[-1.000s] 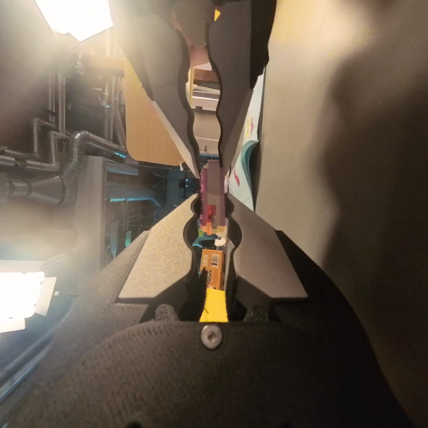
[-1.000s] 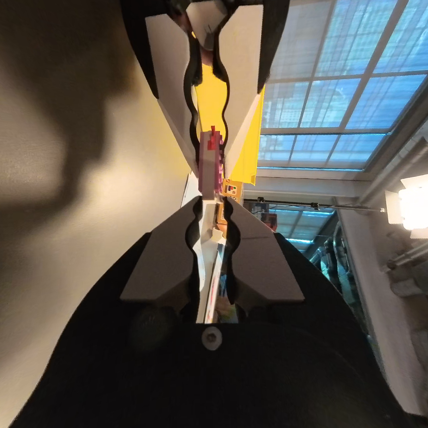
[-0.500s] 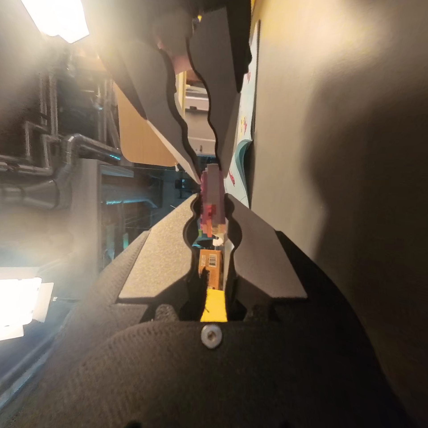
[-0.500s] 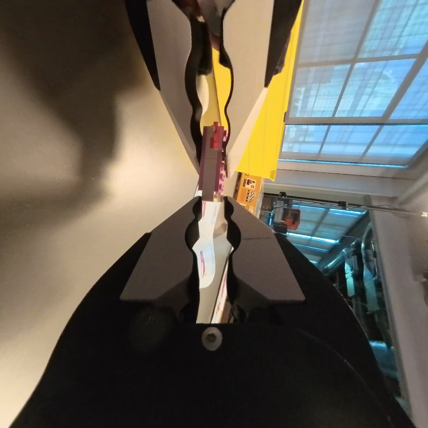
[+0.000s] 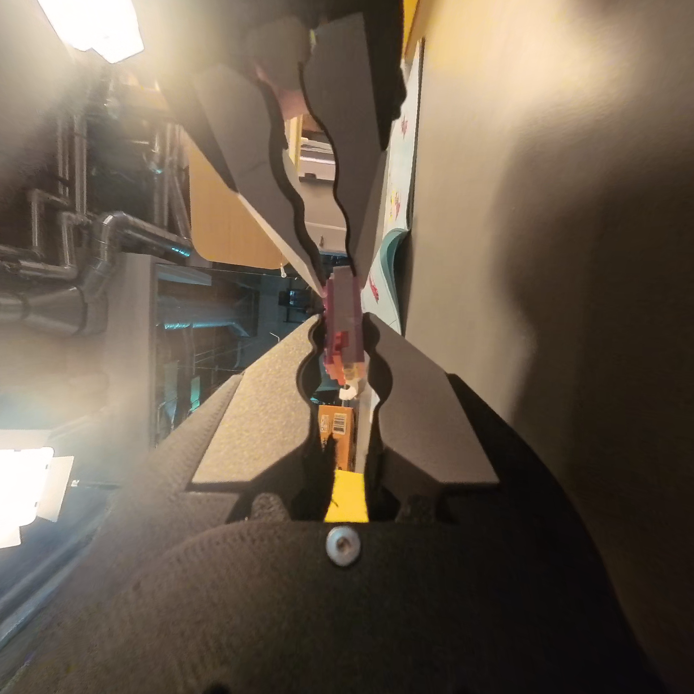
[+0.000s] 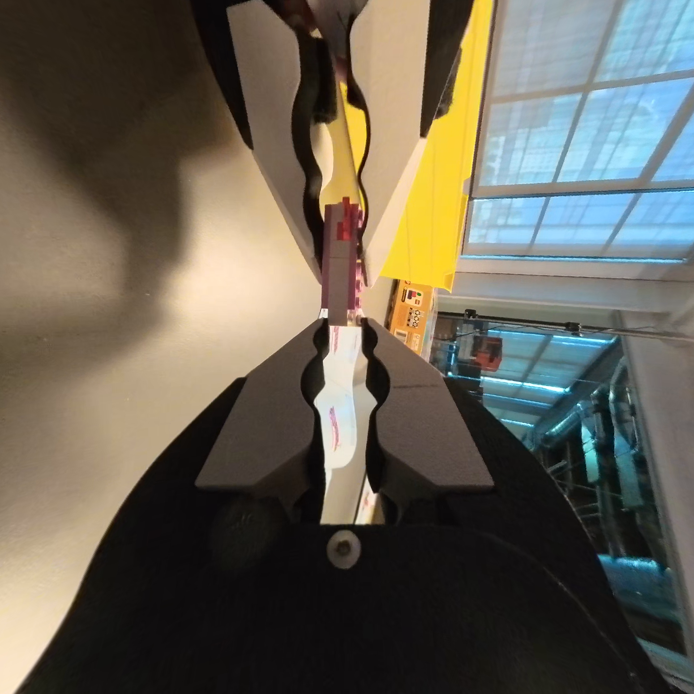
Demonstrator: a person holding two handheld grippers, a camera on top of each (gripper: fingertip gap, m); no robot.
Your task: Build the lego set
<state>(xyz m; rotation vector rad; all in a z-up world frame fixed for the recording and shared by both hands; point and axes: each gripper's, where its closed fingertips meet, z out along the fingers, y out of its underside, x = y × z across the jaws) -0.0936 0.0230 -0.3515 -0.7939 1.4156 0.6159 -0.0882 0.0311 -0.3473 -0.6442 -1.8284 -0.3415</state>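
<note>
Held nearly closed, the left gripper (image 5: 341,323) has its two wavy fingers narrowed onto a small brick piece (image 5: 343,300), a purple slab with red and orange bricks on one face. The fingers press on the piece's near end from both sides. The right gripper (image 6: 342,325) comes from the opposite direction and is narrowed about as far. Its fingertips pinch only the very end of the same brick piece (image 6: 338,285), so that grip looks shallow. In each wrist view the other gripper shows at the far end of the piece, with fingers clamped on it too, so the piece hangs in the air between the two and rests on nothing. Both cameras are rolled on their side. The pale table (image 6: 150,338) fills the left of the right wrist view and the right of the left wrist view. A white printed sheet (image 6: 338,413) lies on the table under the right gripper's fingers. A yellow bin (image 6: 432,225) and an orange box (image 6: 413,319) stand farther off to the right, in front of large windows (image 6: 582,150).
</note>
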